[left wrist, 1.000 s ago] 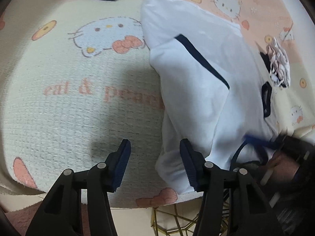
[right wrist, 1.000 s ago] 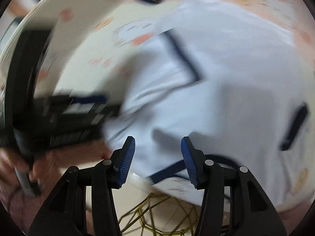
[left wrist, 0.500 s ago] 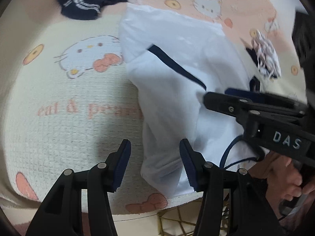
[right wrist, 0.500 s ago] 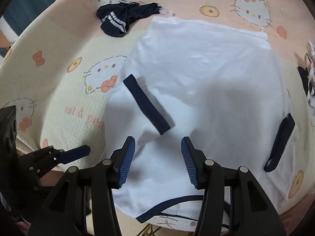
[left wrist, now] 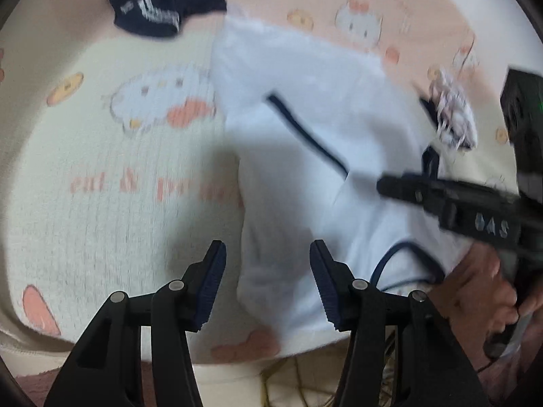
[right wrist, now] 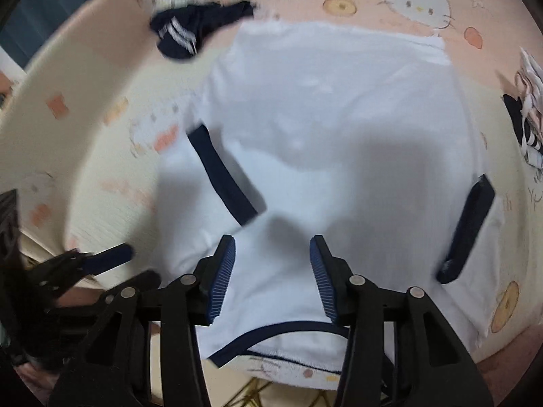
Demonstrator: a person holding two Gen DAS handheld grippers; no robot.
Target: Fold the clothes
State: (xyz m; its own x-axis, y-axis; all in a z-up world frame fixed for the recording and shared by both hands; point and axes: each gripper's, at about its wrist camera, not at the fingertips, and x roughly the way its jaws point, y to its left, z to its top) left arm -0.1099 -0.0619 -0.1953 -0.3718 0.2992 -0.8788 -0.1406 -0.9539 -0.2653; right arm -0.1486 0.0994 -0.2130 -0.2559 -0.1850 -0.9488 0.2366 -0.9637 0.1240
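Note:
A white T-shirt with navy sleeve cuffs and a navy collar lies on a cartoon-cat blanket, collar towards me. Its left sleeve is folded in over the body, the navy cuff lying diagonally. The right sleeve cuff lies at the shirt's right edge. My right gripper hovers open above the shirt near the collar, holding nothing. My left gripper is open over the shirt's near left edge, empty. The right gripper also shows from the side in the left wrist view, held by a hand.
A dark navy garment with white stripes lies bunched at the far left of the blanket. A striped black-and-white garment sits at the right edge. A gold wire frame shows below the blanket's near edge.
Both grippers have shifted a little over the shirt; the views are motion-blurred. The right gripper has drawn closer to the collar. Both stay open; the shirt has not changed.

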